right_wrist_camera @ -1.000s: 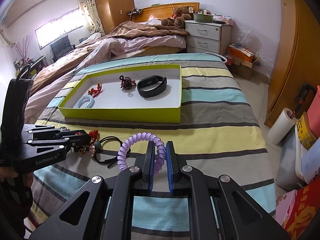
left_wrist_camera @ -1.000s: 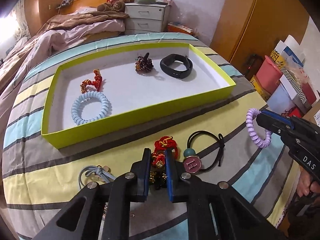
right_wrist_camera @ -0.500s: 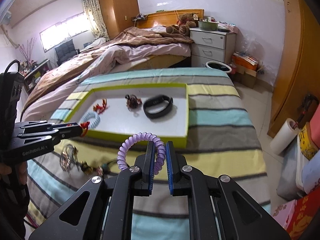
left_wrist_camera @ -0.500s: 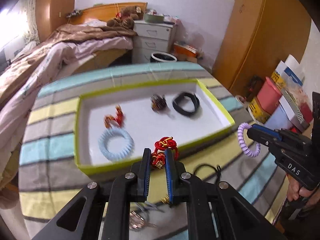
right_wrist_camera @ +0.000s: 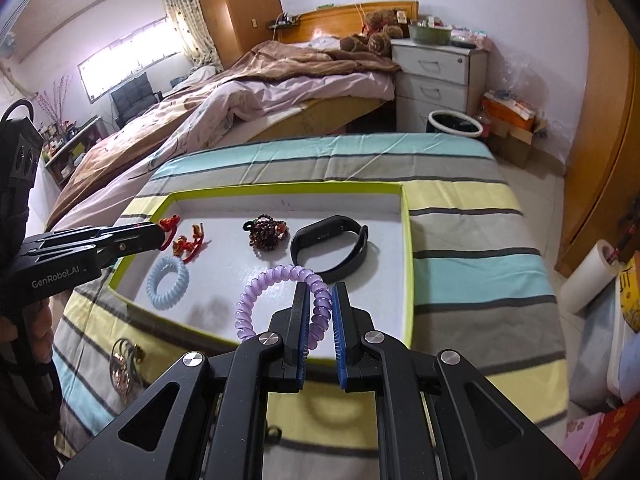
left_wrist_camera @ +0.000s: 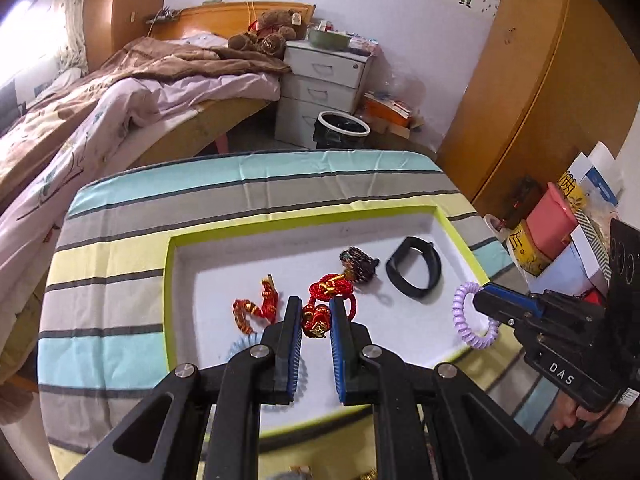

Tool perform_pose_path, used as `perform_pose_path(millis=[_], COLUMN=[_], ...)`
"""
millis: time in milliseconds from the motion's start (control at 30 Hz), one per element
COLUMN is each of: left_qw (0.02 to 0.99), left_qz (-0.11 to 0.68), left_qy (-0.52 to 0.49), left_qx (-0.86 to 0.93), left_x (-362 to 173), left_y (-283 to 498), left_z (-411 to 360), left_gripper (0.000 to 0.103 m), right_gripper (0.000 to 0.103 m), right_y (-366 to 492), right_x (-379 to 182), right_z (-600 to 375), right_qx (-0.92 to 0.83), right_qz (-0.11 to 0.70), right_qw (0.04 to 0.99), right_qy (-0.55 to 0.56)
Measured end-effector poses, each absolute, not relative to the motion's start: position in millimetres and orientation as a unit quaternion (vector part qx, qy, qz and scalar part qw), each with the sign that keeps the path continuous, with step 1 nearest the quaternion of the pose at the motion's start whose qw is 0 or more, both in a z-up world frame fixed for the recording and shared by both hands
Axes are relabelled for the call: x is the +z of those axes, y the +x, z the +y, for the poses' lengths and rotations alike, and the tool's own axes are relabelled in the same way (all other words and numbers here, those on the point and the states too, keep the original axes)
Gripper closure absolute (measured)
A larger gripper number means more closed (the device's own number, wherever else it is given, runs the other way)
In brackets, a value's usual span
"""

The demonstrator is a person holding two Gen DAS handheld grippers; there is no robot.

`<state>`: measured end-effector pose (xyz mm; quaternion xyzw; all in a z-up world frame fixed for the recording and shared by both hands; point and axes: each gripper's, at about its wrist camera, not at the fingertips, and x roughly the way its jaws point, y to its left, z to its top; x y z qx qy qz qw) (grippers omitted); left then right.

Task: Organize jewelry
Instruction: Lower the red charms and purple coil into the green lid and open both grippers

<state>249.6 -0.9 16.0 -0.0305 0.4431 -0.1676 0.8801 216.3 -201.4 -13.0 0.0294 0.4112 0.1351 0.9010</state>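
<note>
While both tongs hang over the tray, the step in hand looks like the carry-and-drop: two pieces are up in the air and neither is yet set down. The left tongs are pinching a red knot charm, its loops sticking out past the tips and its gold-trimmed lower part squeezed between the blue pads. The right tongs are pressed almost together on a purple coil band, which arcs out to the left of the tips.

Already lying in the tray: a blue coil band under and just left of the left tongs, a small red charm just beyond it, a dark bead bracelet ahead of both tongs, and a black wristband just beyond the right tongs' tips. On the striped cover, on the near side of the tray wall and left of the right tongs, a metal piece waits outside.

Next, I judge, each pair must sink toward a bare patch of the white floor and spread its pads. For the right tongs the free space lies straight below the tips, short of the wristband. For the left tongs, the gap between the red charm and the bead bracelet seems best, so the knot does not land on the blue band. Soft loops may cling to the ribbed pads, so a clear spread before lifting off would help.
</note>
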Motion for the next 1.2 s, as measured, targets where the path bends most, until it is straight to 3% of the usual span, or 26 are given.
perform_pose_path(millis=[1033,1200], left_qw=[0.858,0.858], left_qz=[0.488,0.487], left_qy=[-0.029,-0.027], left_qx=[-0.160,-0.161], left_x=[-33.6,-33.0], left_y=[298.7,297.3], left_z=[-14.9,-15.5], left_gripper=[0.089,0.081], right_gripper=[0.092,0.091], right_y=[243.1,243.5], right_x=[-48.2,-47.7], right_z=[-166.0,-168.4], right_qx=[0.148,0.146], right_qz=[0.448,0.450], right_qw=[0.881,0.881], right_qy=[-0.037,-0.034])
